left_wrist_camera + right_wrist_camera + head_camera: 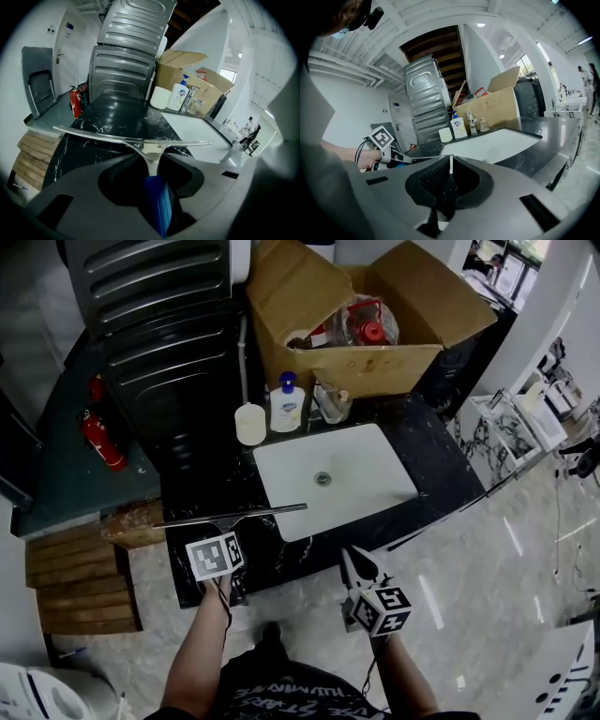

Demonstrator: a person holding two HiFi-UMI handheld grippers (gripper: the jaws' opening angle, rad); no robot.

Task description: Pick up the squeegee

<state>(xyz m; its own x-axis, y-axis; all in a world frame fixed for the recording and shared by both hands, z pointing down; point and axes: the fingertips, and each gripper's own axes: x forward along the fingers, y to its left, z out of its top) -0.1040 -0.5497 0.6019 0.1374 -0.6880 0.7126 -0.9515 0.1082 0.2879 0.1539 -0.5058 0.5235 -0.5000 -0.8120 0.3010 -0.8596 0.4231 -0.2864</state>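
A black marble countertop [441, 470] is seen from above, with a tall grey ribbed appliance [159, 324] standing at its back left corner. An open cardboard box [366, 362] is set along the back edge, filled with bottles and packets. A white sink [375, 465] is sunk into the middle of the countertop.

The squeegee [234, 515] is found at the front edge, towards the front left corner, its long metal blade lying roughly along that edge and reaching the sink's front left corner. Its blue handle is pinched between the jaws of the left gripper [151, 157]; whether the blade touches the stone cannot be told.

The right gripper [450, 164] is held just off the front edge, over the floor, its jaws pressed together with nothing between them.

Behind the sink, a soap bottle [286, 404] and a white cup [250, 425] are placed side by side.
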